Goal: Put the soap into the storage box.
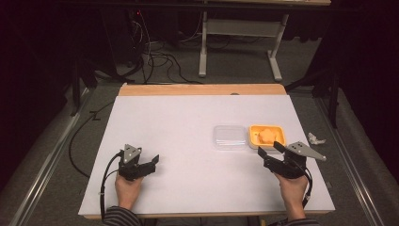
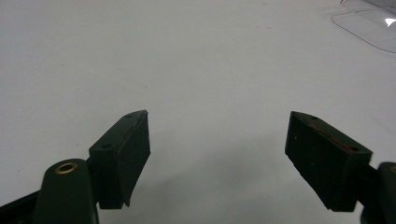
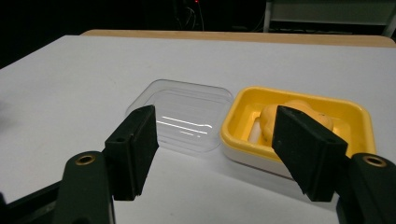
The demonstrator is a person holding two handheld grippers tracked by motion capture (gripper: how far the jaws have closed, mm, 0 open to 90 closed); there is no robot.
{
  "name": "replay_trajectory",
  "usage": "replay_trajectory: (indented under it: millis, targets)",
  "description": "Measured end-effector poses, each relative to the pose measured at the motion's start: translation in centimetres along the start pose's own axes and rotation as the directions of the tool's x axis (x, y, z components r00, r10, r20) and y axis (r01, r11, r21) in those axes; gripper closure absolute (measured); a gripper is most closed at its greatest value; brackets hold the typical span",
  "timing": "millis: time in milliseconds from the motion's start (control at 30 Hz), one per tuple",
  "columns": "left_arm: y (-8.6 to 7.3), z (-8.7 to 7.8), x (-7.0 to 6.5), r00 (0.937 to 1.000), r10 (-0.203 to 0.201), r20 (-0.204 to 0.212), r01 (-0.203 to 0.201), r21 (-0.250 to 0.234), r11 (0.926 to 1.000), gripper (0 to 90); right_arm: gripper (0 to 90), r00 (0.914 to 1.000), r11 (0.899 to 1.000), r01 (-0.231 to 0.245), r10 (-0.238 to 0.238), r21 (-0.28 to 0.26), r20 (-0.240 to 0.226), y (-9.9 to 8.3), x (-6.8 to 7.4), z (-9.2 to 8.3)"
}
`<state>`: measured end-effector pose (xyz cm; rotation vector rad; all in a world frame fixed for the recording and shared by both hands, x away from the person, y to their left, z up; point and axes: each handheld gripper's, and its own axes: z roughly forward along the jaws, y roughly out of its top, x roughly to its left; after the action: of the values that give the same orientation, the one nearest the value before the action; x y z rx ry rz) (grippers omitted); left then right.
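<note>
Table: a large white rectangular table (image 1: 188, 141) with a pale wooden strip along its far edge; everything in play sits on its right half.
Floor: grey floor (image 1: 235, 66) beyond the table, with black cables (image 1: 160, 56) trailing over it and a white metal frame leg (image 1: 203, 47) standing on it.
Left gripper: the black two-jaw left gripper (image 1: 153, 162) is held low over the near left part of the table, pointing to the right. In the left gripper view its jaws stand wide apart with bare table surface between them and nothing held.
Right gripper: the black two-jaw right gripper (image 1: 270, 149) is held at the near right, pointing away from the person toward the tray. In the right gripper view its jaws stand apart with a clear gap, gripping nothing; one jaw frames the lid, the other overlaps the tray's near side in the view. Whether a jaw touches the tray cannot be told.
Tray: a shallow yellow rectangular plastic tray with a white underside (image 1: 278, 131) sits on the right side of the table, just beyond the right gripper.
Lid: a clear rectangular plastic lid (image 1: 230, 137) lies flat on the table, just beside the tray on its left; the two look to be touching or nearly so.
Food: an orange-yellow lumpy piece of food (image 1: 266, 136) rests inside the tray.
Scrap: a small crumpled white scrap (image 1: 316, 139) lies off the table's right edge, on the floor.
</note>
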<state>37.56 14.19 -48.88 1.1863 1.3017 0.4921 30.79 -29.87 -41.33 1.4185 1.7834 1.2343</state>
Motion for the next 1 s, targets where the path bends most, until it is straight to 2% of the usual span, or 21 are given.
replay_trajectory:
  millis: [533, 767, 1000]
  targets:
    - [0.0, 0.0, 0.0, 1.0000, 0.000, 0.001, 0.000, 0.000, 1.0000, 22.7, 31.7, 0.9994, 1.000, 0.024, -0.024, 0.004, -0.027, -0.8, 1.3, -0.1]
    - [0.0, 0.0, 0.0, 1.0000, -0.002, 0.002, 0.002, 0.000, 1.0000, 22.6, 32.8, 0.9983, 0.999, 0.039, -0.038, 0.027, -0.045, -1.1, 1.7, 0.4]
    - [0.0, 0.0, 0.0, 1.0000, -0.002, 0.003, 0.002, -0.001, 1.0000, 22.7, 32.7, 0.9973, 0.997, 0.066, -0.065, 0.039, -0.034, -1.5, 2.5, 0.9]
